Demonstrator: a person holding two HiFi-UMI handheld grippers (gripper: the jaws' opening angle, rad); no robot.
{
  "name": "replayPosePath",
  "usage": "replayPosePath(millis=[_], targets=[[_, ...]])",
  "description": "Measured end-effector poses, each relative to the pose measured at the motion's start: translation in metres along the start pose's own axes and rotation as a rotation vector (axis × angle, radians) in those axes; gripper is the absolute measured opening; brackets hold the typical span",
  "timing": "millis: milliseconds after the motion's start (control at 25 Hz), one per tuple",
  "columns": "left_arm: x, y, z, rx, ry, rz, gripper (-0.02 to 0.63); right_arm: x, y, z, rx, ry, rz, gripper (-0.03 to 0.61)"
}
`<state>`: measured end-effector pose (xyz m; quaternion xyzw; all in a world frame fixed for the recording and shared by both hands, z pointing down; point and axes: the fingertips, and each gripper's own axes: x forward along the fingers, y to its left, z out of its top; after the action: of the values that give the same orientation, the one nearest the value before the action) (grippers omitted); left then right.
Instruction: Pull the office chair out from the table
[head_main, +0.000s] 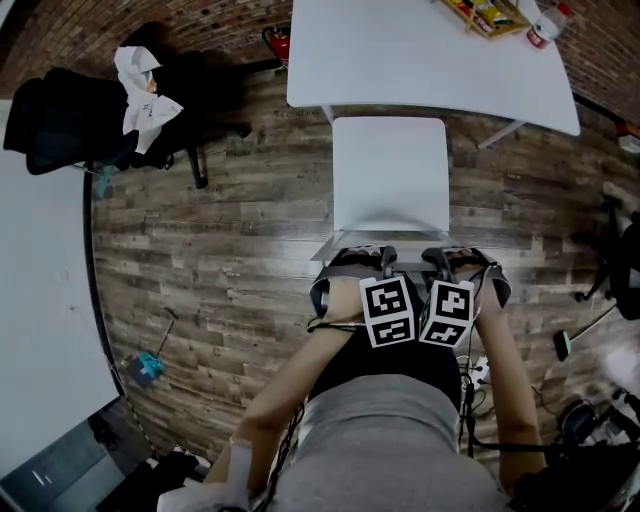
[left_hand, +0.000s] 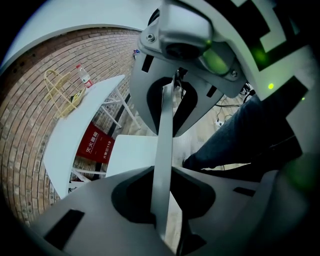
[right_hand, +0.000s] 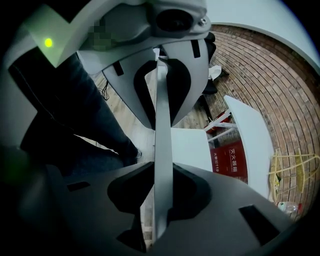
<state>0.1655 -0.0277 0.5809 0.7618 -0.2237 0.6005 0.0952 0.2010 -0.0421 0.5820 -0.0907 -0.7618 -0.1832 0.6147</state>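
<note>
We find the left gripper (head_main: 362, 258) and the right gripper (head_main: 452, 258) each clamped on the thin top edge of the white plastic office chair (head_main: 390, 175). Its seat lies just clear of the white rectangular table (head_main: 420, 60) (front edge near the rim). We judge the pull mostly done; a little more clearance and the release are left.
</note>
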Motion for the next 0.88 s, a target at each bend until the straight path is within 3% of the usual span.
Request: replayPosePath(millis=[480,640,800,880], targets=[[-0.005,-0.033,0.0,-0.037,-0.028,0.011,0.089,-0.013,0.029,0.009,-0.015,-0.053,0.006,0.087],[-0.008,-0.031,0.0,-0.062,-0.098,0.031,0.099,-0.01,0.029,0.004,0.002,-0.053,-0.011,0.095],[-0.018,-0.033,0.009,-0.13,-0.19,0.019,0.177,-0.014,0.032,0.003,-0.003,-0.075,-0.009,0.192],[-0.027,-0.032,0.012,-0.158,-0.236,0.018,0.191,-0.023,0.033,0.008,0.008,-0.118,-0.008,0.195]])
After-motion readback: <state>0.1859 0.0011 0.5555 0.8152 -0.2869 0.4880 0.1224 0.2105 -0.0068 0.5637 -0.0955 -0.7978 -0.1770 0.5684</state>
